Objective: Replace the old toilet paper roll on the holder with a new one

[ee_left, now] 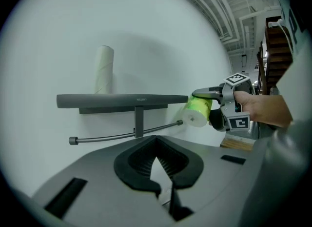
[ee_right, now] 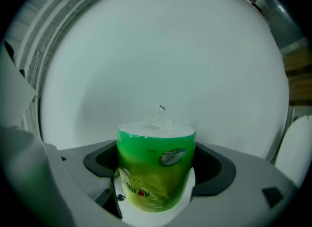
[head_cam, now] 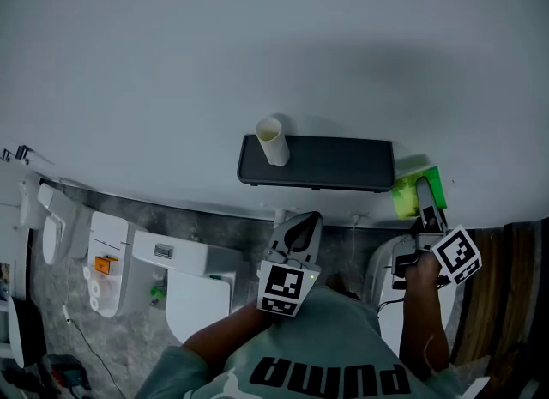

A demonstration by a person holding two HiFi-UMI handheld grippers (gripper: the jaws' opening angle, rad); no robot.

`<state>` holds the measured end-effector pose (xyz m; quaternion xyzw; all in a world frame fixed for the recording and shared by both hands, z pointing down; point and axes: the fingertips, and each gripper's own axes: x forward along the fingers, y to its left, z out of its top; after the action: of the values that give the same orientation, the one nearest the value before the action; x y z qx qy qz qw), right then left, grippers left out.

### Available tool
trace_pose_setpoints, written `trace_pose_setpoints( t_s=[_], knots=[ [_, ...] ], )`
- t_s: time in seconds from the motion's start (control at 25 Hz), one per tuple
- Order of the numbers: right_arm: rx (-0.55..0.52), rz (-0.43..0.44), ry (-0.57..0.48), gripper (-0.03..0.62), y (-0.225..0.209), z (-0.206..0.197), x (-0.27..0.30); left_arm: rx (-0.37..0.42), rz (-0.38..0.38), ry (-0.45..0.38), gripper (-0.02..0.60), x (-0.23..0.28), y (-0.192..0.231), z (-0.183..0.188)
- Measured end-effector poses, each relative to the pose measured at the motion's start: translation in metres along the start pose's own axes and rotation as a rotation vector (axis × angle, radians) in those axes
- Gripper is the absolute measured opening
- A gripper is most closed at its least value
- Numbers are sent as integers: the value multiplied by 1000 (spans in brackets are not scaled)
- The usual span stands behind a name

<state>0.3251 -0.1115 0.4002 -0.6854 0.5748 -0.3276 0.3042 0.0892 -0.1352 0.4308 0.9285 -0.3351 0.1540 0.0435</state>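
Note:
A dark wall-mounted holder [head_cam: 317, 163] carries an empty cardboard tube [head_cam: 272, 141] standing upright on its shelf. In the left gripper view the tube [ee_left: 103, 69] stands on the shelf [ee_left: 122, 100], and the bare metal bar [ee_left: 122, 134] runs below it. My right gripper [head_cam: 425, 204] is shut on a new toilet paper roll in green wrap [head_cam: 410, 191], just off the holder's right end. That roll [ee_left: 197, 110] hangs by the bar's right tip. It fills the right gripper [ee_right: 156, 172] view, where the roll [ee_right: 153, 157] faces the white wall. My left gripper [head_cam: 300, 236] sits below the holder, shut and empty [ee_left: 157, 165].
A white toilet [head_cam: 184, 281] stands below left on grey stone floor, with spare rolls [head_cam: 96, 290] beside it. Another white fixture [head_cam: 386, 281] sits under my right hand. Wooden flooring [head_cam: 515, 286] lies at the right. The wall above the holder is plain white.

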Motion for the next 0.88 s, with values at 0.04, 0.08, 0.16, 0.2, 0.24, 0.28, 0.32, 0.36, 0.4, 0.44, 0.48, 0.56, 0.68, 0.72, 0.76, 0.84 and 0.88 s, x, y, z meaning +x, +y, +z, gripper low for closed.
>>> trace_pose_setpoints(
  t_s=[0.04, 0.08, 0.16, 0.2, 0.24, 0.28, 0.32, 0.36, 0.4, 0.44, 0.48, 0.56, 0.68, 0.72, 0.76, 0.84, 0.88],
  knots=[
    [52, 0, 2, 443, -4, -3, 2, -3, 5, 2, 5, -1, 2, -1],
    [105, 2, 2, 443, -7, -5, 5, -5, 10, 3, 5, -2, 4, -1],
    [211, 13, 4, 443, -12, -12, 10, -5, 19, 2, 5, -4, 8, -2],
    [261, 19, 4, 443, -15, -15, 12, -5, 24, 1, 5, -5, 10, -2],
    [304, 24, 5, 443, -17, -18, 15, -6, 29, 1, 5, -6, 12, -2],
    [338, 27, 5, 443, -18, -22, 16, -8, 34, 1, 5, -7, 13, -3],
    [365, 29, 6, 443, -20, -25, 18, -10, 37, 1, 5, -8, 14, -3],
    [388, 31, 6, 443, -20, -28, 19, -12, 41, 2, 5, -10, 16, -4],
    [408, 32, 7, 443, -21, -31, 20, -15, 45, 3, 5, -11, 17, -4],
    [426, 33, 9, 443, -21, -34, 21, -17, 50, 4, 5, -13, 18, -5],
    [442, 36, 9, 443, -21, -36, 23, -20, 56, 5, 5, -14, 20, -6],
    [473, 39, 6, 443, -20, -39, 26, -23, 65, 5, 5, -16, 23, -7],
    [498, 36, 0, 443, -22, -42, 29, -23, 72, 5, 5, -19, 27, -8],
    [502, 35, 0, 443, -23, -44, 30, -23, 74, 5, 5, -20, 29, -9],
    [506, 34, 0, 443, -23, -46, 31, -23, 76, 5, 5, -20, 30, -9],
    [516, 36, -2, 443, -23, -49, 33, -22, 77, 5, 5, -21, 32, -10],
    [522, 36, -4, 443, -23, -50, 33, -21, 78, 5, 5, -22, 32, -9]
  ],
)
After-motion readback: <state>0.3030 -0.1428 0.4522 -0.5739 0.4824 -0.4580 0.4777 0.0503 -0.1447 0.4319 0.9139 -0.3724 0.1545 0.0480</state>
